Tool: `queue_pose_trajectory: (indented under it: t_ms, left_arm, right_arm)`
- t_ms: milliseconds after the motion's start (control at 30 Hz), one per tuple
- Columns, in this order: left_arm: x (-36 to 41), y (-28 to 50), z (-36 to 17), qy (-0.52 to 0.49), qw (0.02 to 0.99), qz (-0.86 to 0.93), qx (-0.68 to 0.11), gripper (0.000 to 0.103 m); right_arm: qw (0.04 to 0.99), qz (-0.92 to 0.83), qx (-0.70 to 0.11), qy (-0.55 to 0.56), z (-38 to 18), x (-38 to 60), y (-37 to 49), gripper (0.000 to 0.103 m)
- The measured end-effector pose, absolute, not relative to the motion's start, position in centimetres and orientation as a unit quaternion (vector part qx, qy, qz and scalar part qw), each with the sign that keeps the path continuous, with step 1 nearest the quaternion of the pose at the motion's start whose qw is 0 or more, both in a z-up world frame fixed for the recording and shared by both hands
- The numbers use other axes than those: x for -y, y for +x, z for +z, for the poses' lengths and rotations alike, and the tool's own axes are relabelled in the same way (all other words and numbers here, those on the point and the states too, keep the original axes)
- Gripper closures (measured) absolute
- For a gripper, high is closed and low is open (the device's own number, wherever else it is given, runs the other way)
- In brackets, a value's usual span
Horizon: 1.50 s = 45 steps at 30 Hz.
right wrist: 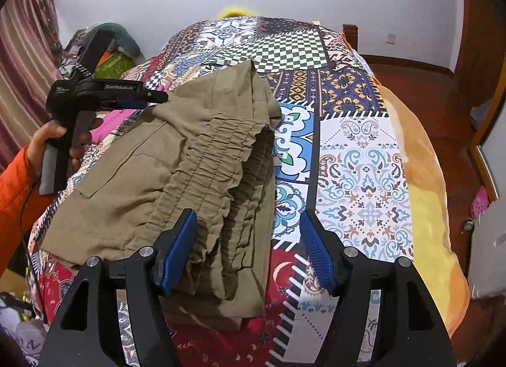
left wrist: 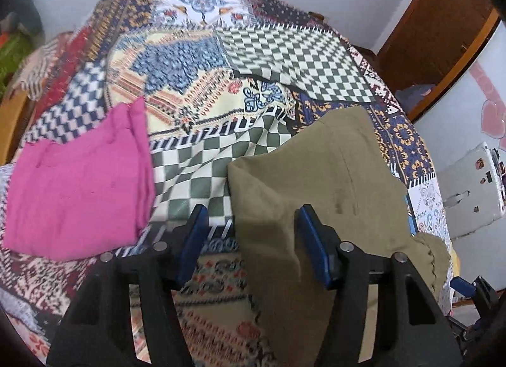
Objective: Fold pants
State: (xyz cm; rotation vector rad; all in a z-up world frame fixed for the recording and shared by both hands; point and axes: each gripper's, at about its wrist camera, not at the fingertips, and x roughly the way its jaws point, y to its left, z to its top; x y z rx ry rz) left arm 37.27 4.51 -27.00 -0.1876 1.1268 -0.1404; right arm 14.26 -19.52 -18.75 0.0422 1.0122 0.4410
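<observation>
Olive-khaki pants (right wrist: 177, 177) lie folded in a stack on the patchwork bedspread (right wrist: 363, 177), the elastic waistband toward me. In the left wrist view the pants (left wrist: 316, 183) lie between and beyond my fingers. My left gripper (left wrist: 249, 243) is open over the pants' left edge; it also shows in the right wrist view (right wrist: 151, 98), held by a hand at the pants' far left corner. My right gripper (right wrist: 248, 250) is open, its left finger (right wrist: 177, 253) over the waistband folds, its right finger over bare bedspread.
A folded pink garment (left wrist: 79, 189) lies on the bed left of the pants. The bed's right edge has an orange-yellow blanket (right wrist: 427, 177). A white appliance (left wrist: 474, 183) stands right of the bed. Clutter sits at the far left by a curtain.
</observation>
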Motion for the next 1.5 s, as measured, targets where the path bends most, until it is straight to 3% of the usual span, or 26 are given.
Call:
queue_pose_trajectory:
  t_ms: [100,200,267,333,433,867,1500]
  left_arm:
    - [-4.0,38.3,-28.0,-0.094,0.832,-0.083,-0.541,0.052]
    - [-3.2,38.8,-28.1,-0.072,0.838,-0.079,-0.535,0.069]
    - [-3.2,38.9,-28.1,-0.072,0.839,-0.077,-0.533,0.075]
    - [-3.3,39.0,-28.1,-0.073,0.841,-0.073,-0.531,0.091]
    - [-3.8,38.6,-27.9,-0.078,0.840,-0.081,-0.530,0.096]
    - [-8.4,32.0,-24.5,-0.065,0.857,-0.022,-0.511,0.098]
    - [-10.8,14.8,-22.4,-0.100,0.854,-0.020,-0.510,0.098]
  right_arm:
    - [0.849,0.207,-0.485,0.023,-18.8,19.5,14.6,0.040]
    - [0.852,0.203,-0.482,0.022,-18.8,19.6,14.9,0.040]
    - [0.853,0.199,-0.482,0.023,-18.8,19.8,15.1,0.040]
    - [0.854,0.195,-0.481,0.026,-18.8,20.0,15.1,0.040]
    - [0.854,0.194,-0.482,0.033,-18.7,20.2,15.1,0.040]
    - [0.870,0.184,-0.457,0.022,-16.3,20.6,13.7,0.039]
    - [0.860,0.227,-0.455,-0.034,-15.9,16.5,11.5,0.039]
